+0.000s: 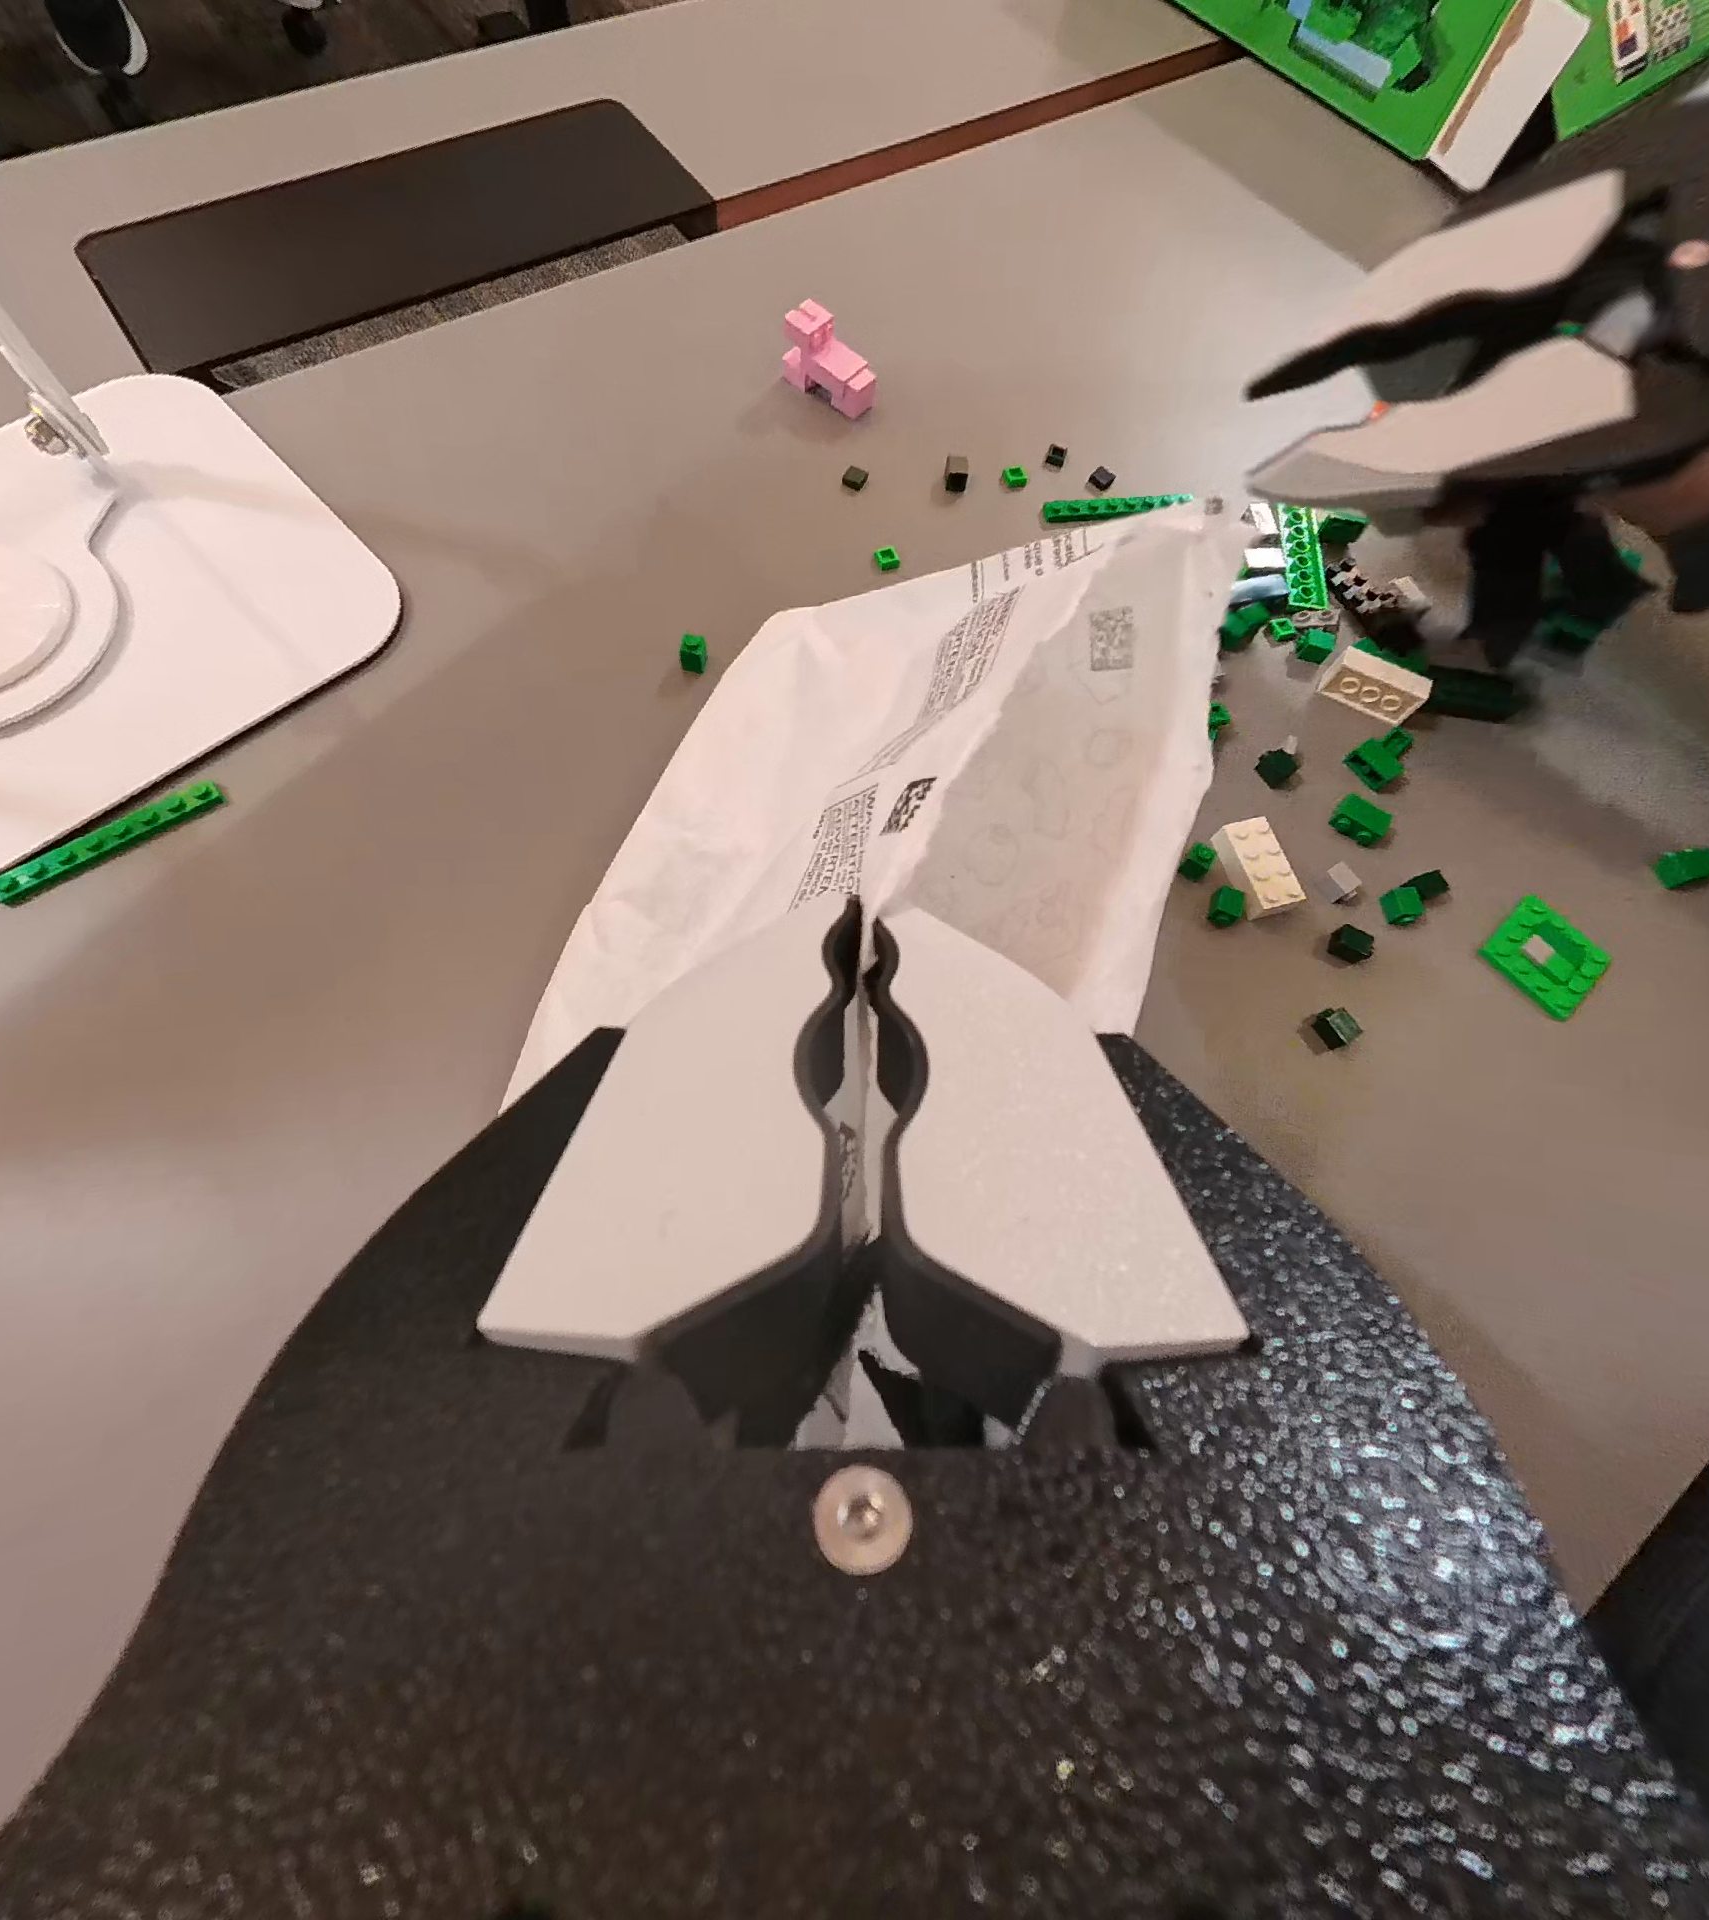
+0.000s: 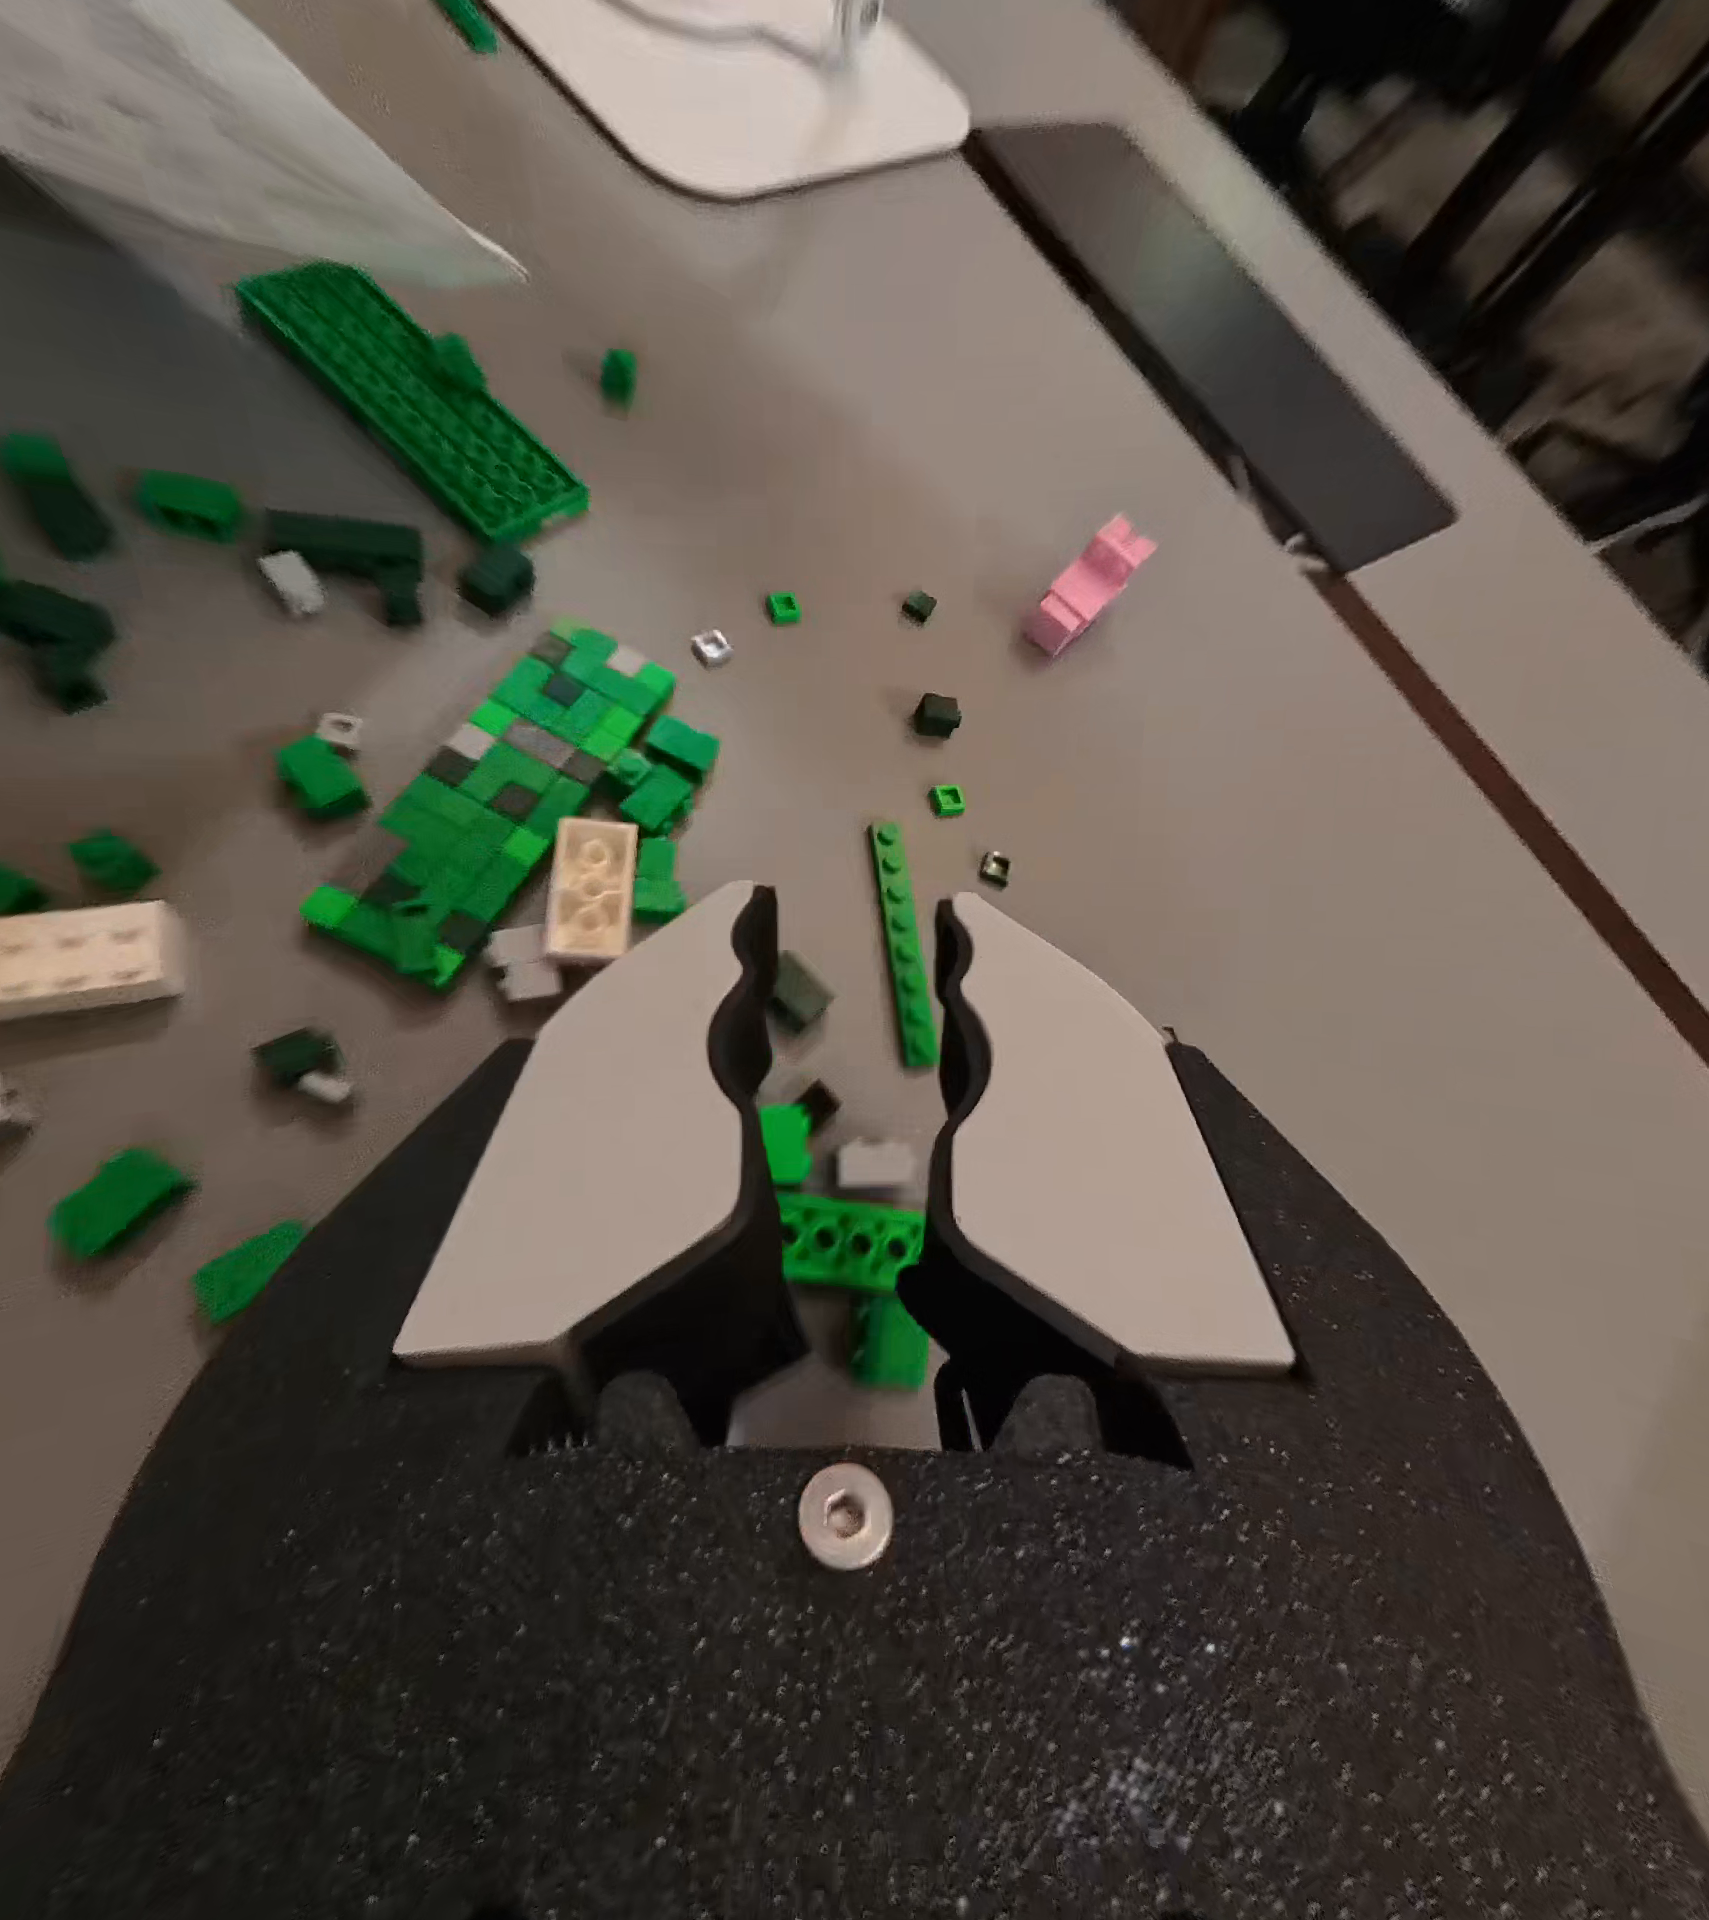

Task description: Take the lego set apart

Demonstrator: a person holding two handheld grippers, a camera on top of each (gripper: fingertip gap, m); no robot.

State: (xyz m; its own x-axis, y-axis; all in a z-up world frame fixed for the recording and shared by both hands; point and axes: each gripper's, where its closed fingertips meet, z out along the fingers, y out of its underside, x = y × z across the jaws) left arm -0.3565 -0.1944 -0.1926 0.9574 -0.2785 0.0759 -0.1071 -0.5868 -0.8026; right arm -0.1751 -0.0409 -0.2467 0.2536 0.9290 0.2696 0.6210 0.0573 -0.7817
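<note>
Above the grey tabletop (image 1: pixel 414 1039), left gripper (image 1: pixel 862 925) jaws clenched on a white paper bag (image 1: pixel 829 748); right gripper (image 2: pixel 855 909) jaws released over scattered lego pieces (image 2: pixel 507 821).

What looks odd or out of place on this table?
The white paper bag pinched in the left tool is torn open along one edge, and loose green bricks lie scattered across the table.

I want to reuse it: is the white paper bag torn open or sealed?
Torn open: the paper bag shows a ragged split edge and its inside, held by the left gripper.
</note>
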